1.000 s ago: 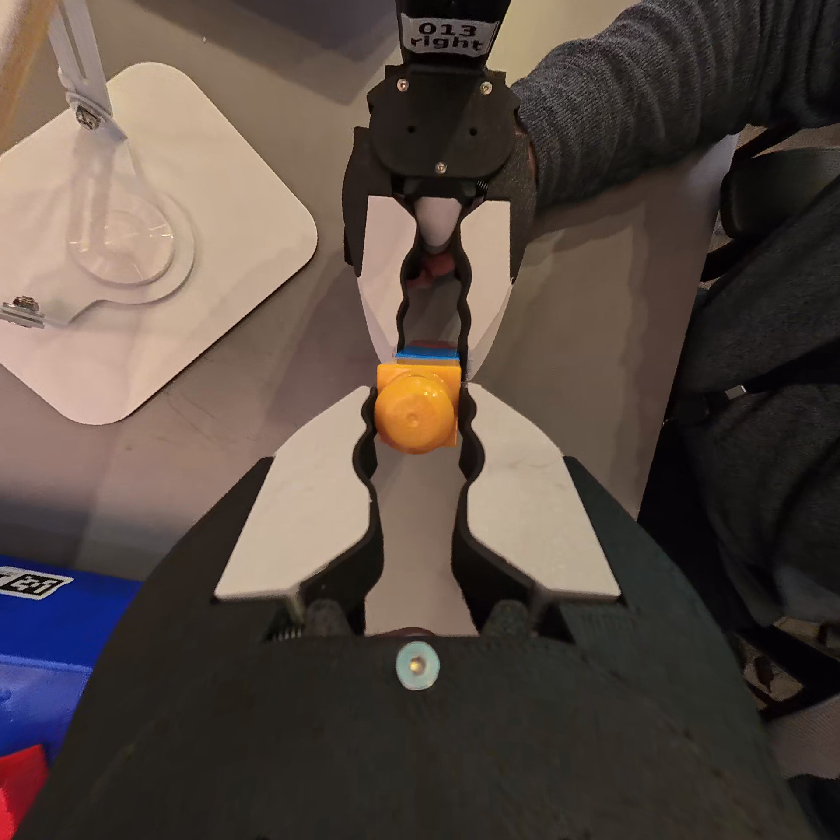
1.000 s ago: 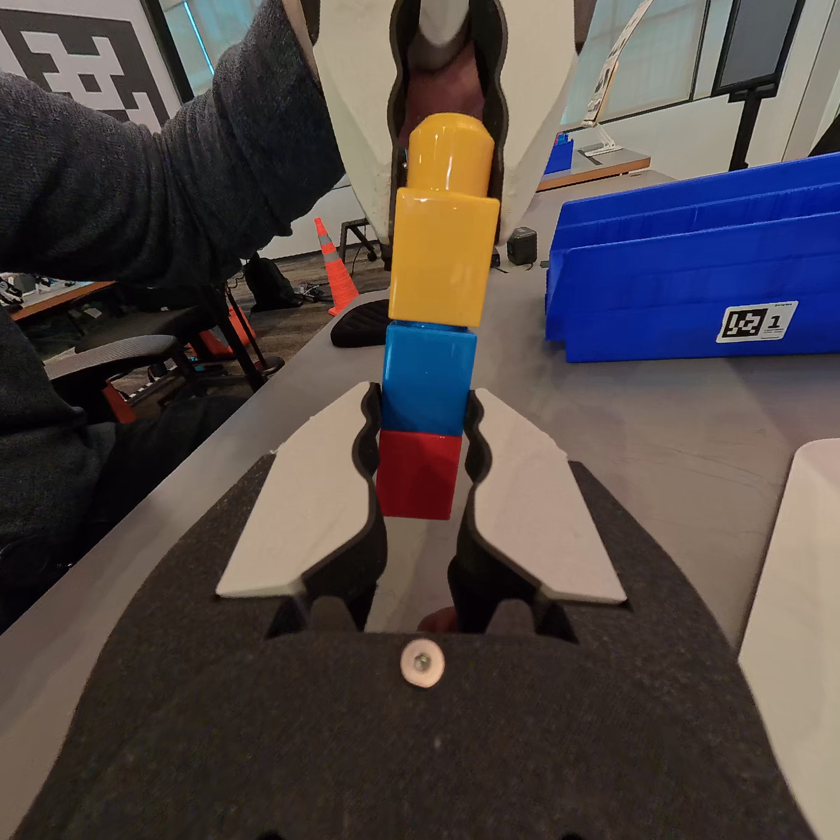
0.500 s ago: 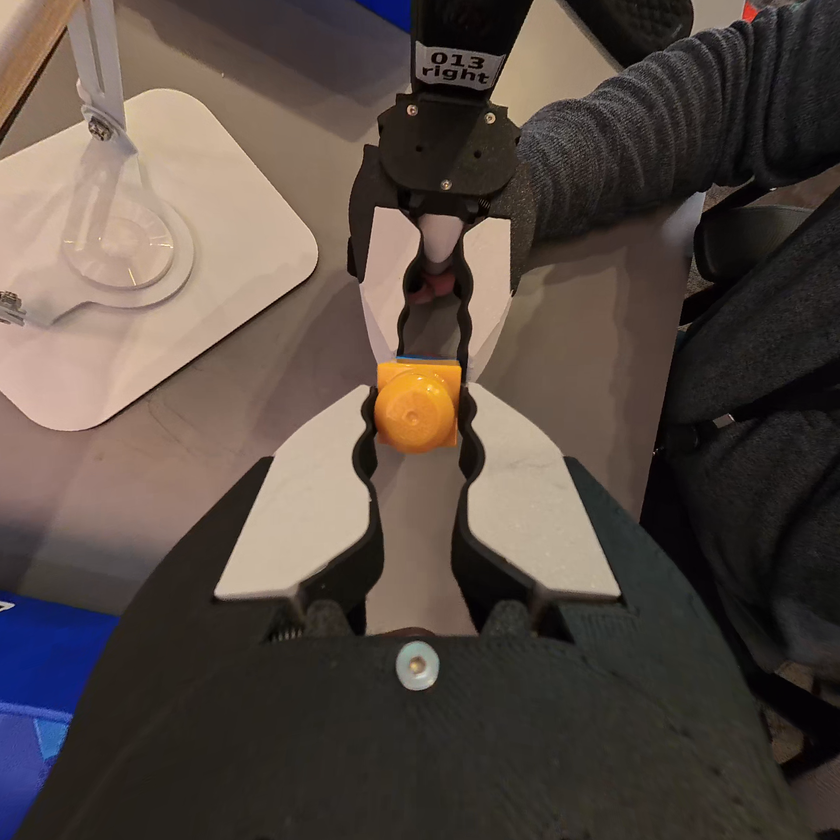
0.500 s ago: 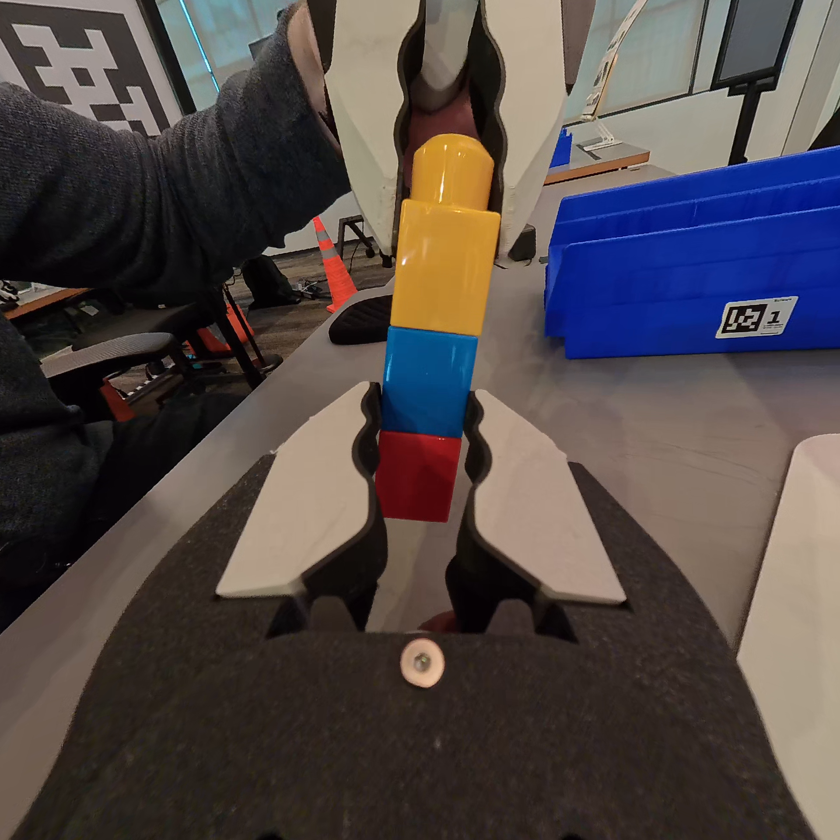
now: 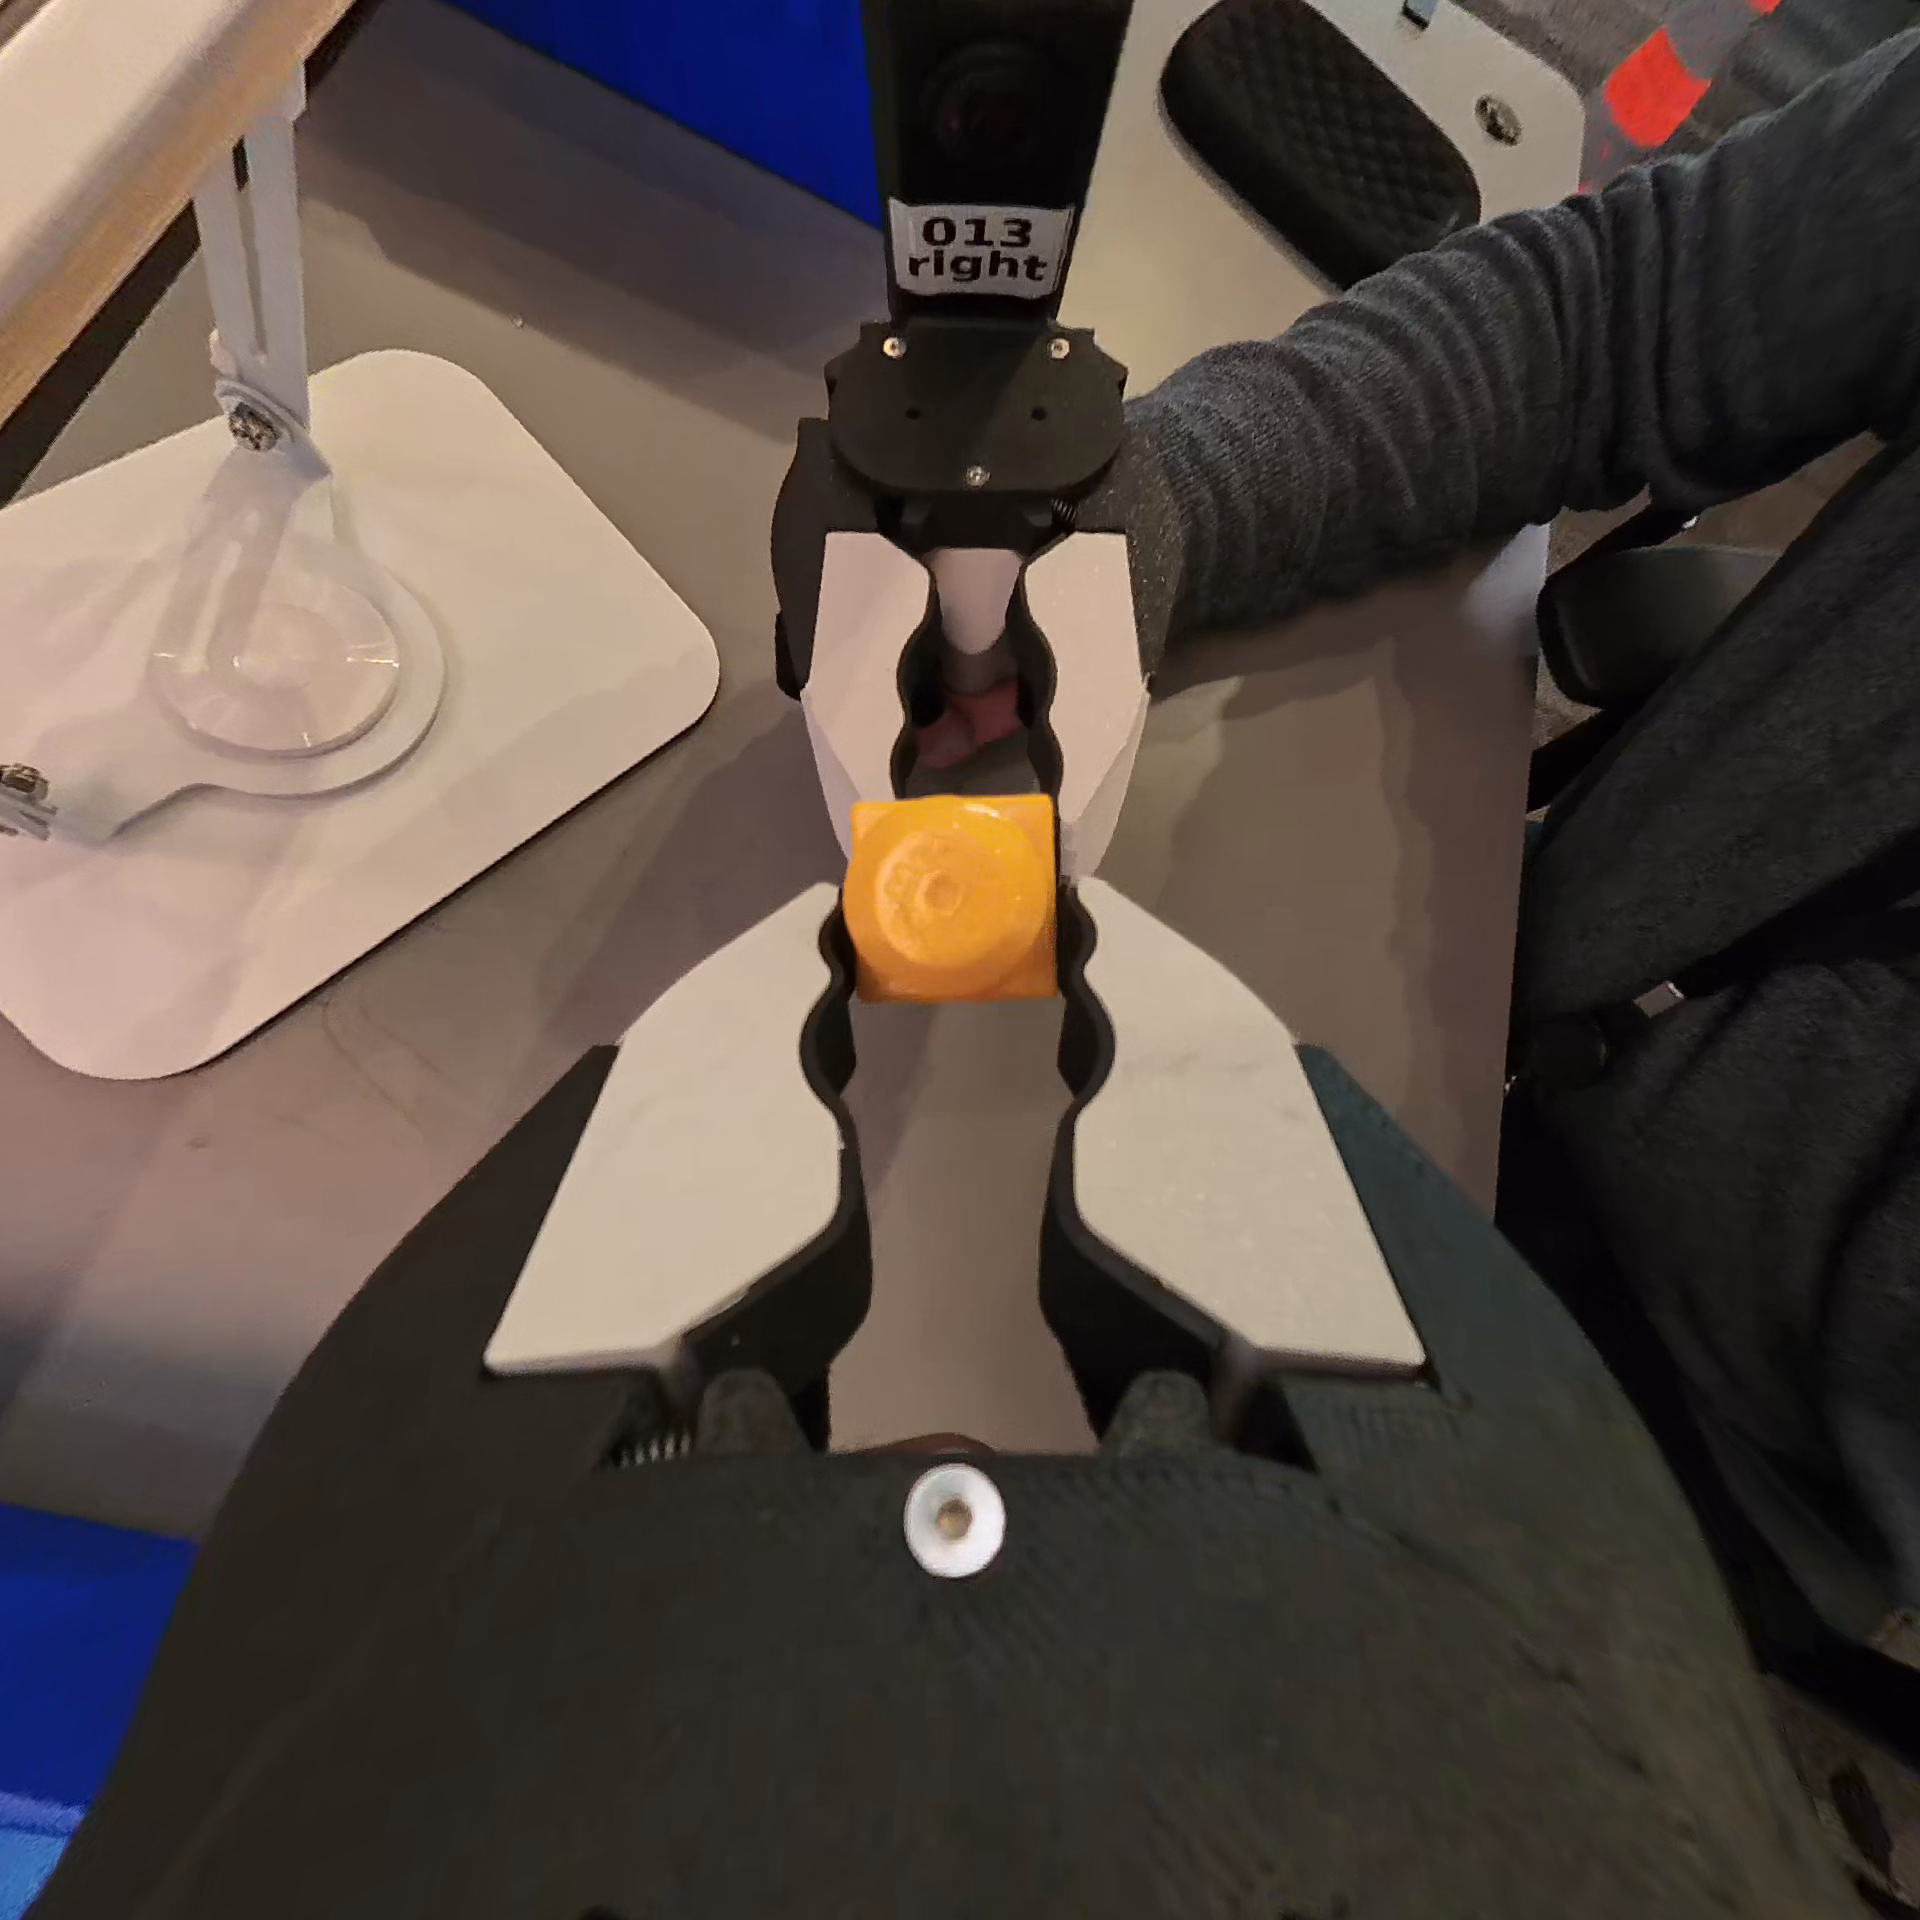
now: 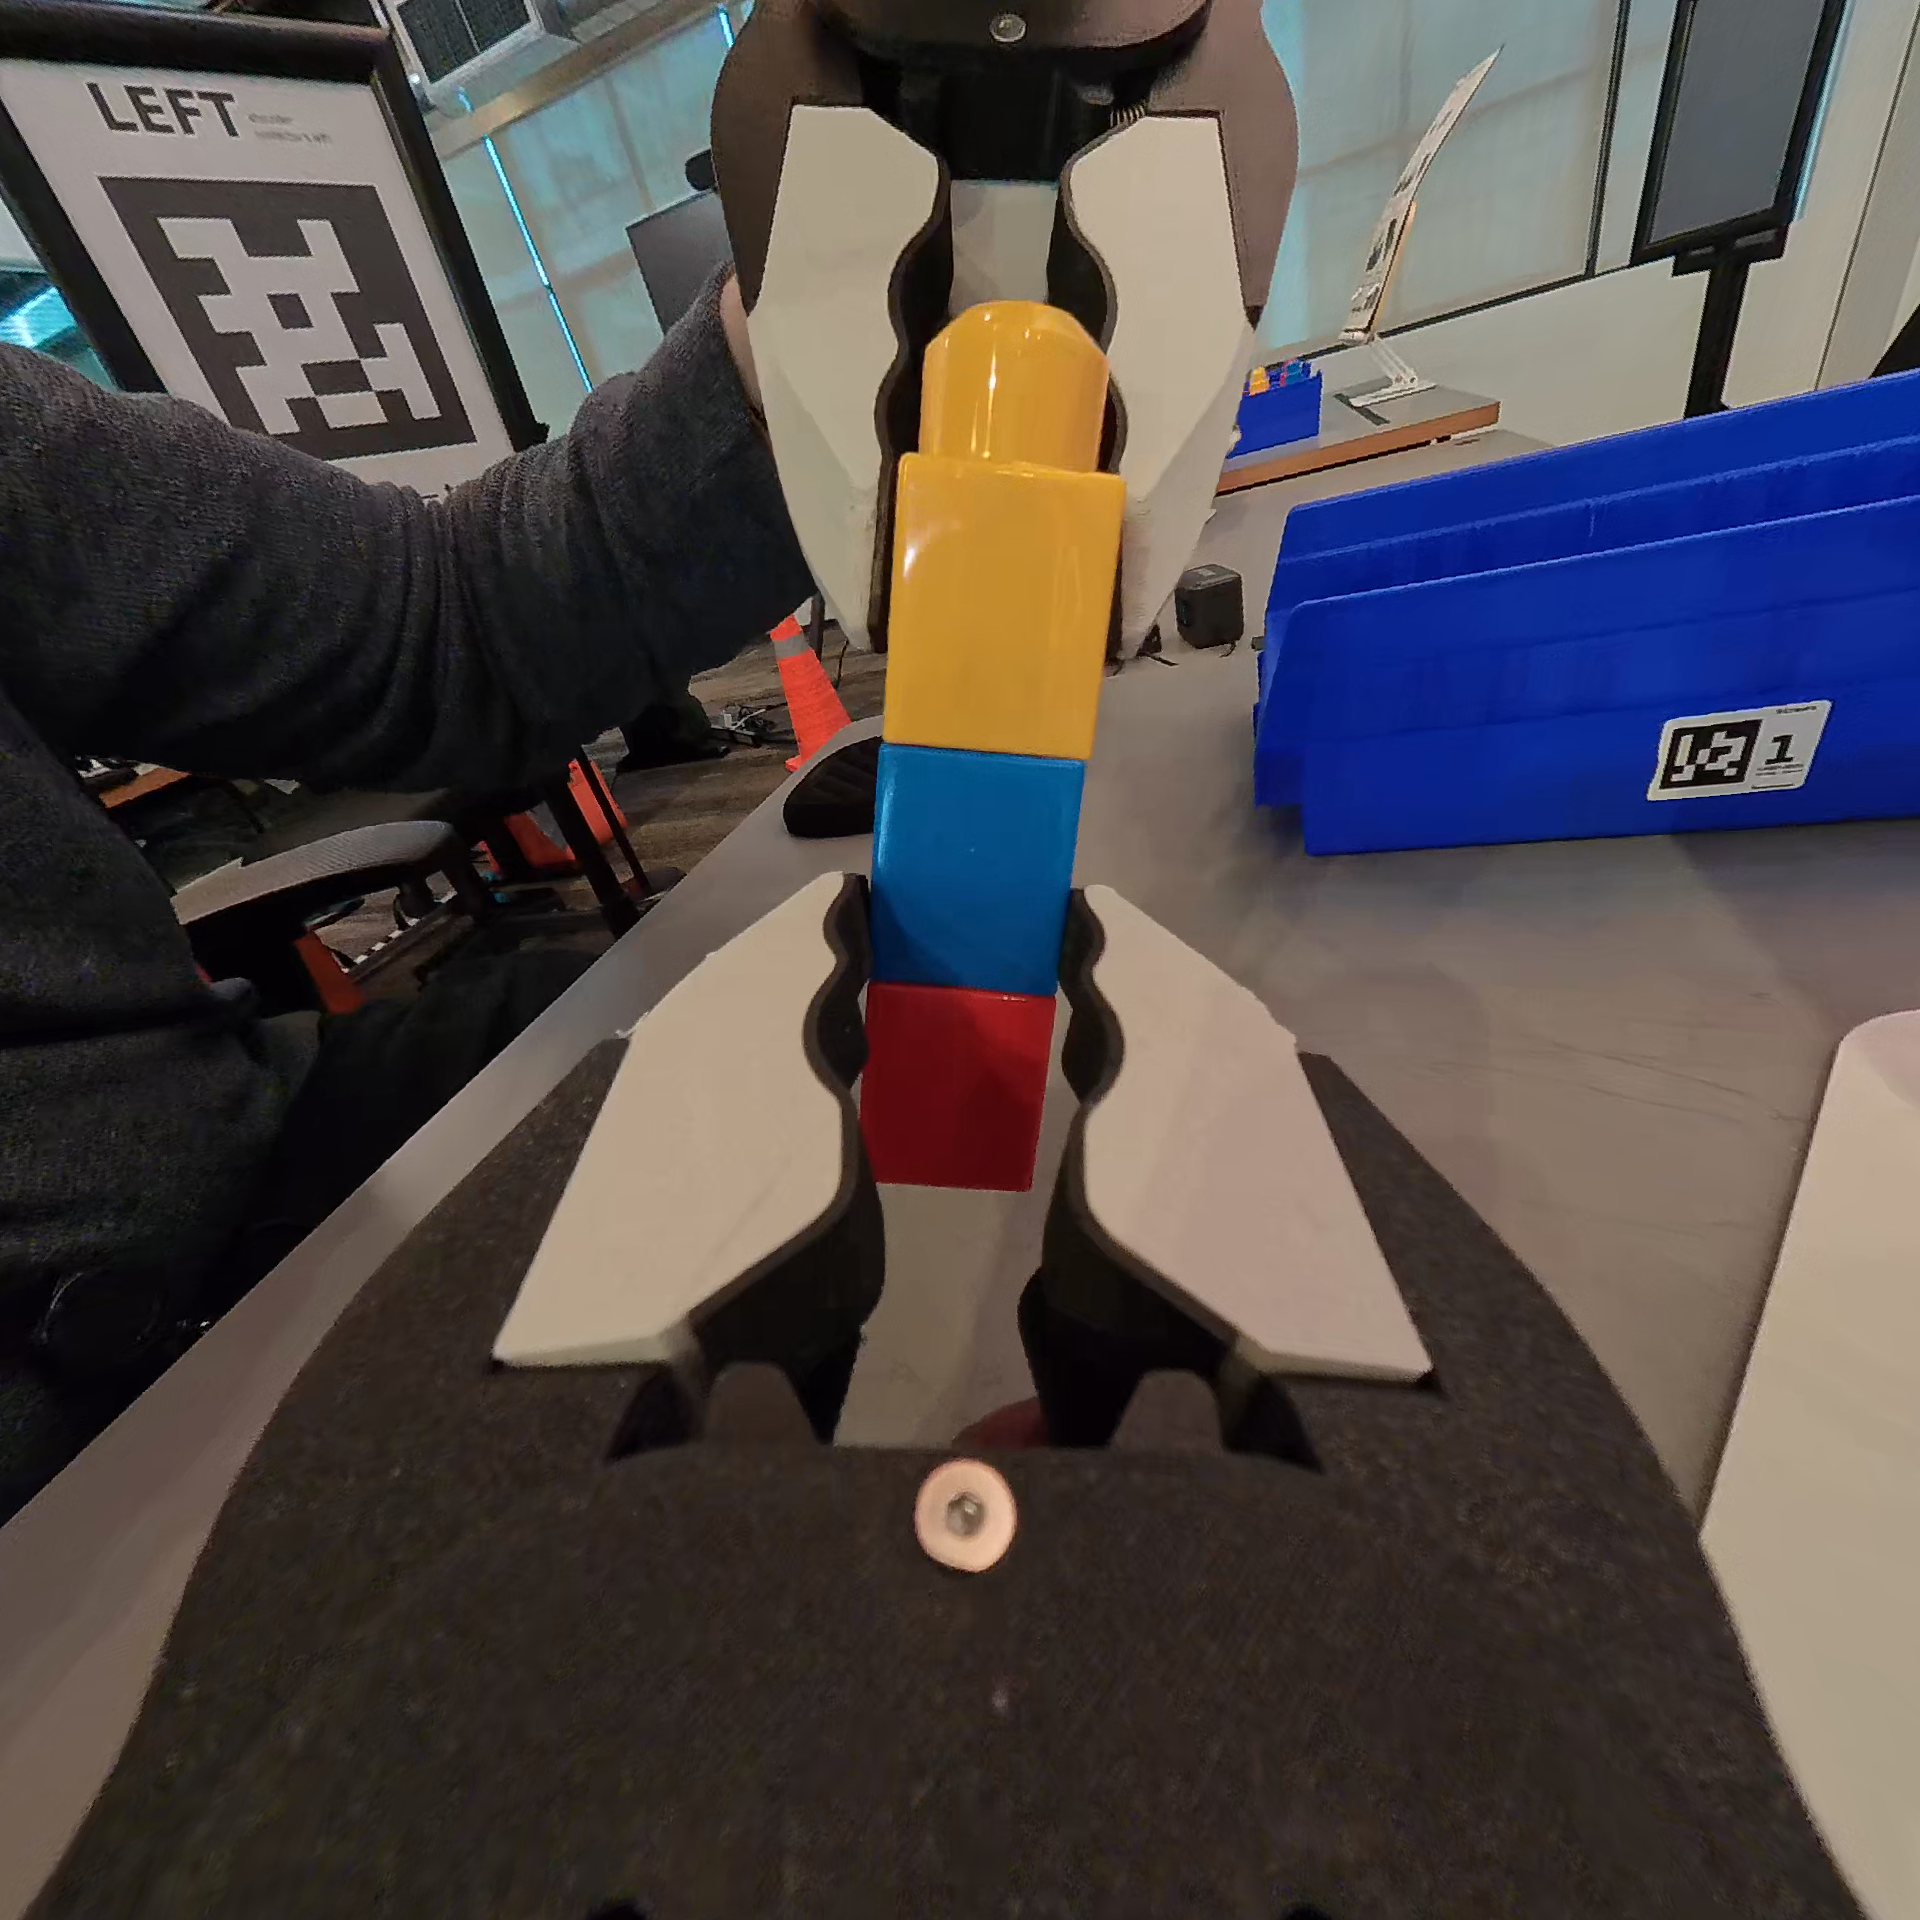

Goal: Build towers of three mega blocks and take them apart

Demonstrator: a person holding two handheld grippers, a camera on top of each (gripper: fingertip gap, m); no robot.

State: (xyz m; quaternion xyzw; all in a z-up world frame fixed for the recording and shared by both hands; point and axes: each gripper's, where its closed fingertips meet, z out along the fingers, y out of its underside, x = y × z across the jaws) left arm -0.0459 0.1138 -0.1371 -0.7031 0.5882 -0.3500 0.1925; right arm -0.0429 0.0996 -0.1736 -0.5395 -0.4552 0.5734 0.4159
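The right wrist view shows the right gripper clamped on the blue block of the tower, above the red block, while the left gripper clamps the yellow block on top, so I judge the next move must pull it straight up.

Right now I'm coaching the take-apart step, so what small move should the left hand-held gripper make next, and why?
Probably pull the yellow block straight up off the blue block. The three blocks are stacked, with the red block lowest. The left hand-held gripper is shut on the yellow block, and the right hand-held gripper clamps the blue and red ones, so the stack looks braced for separation.
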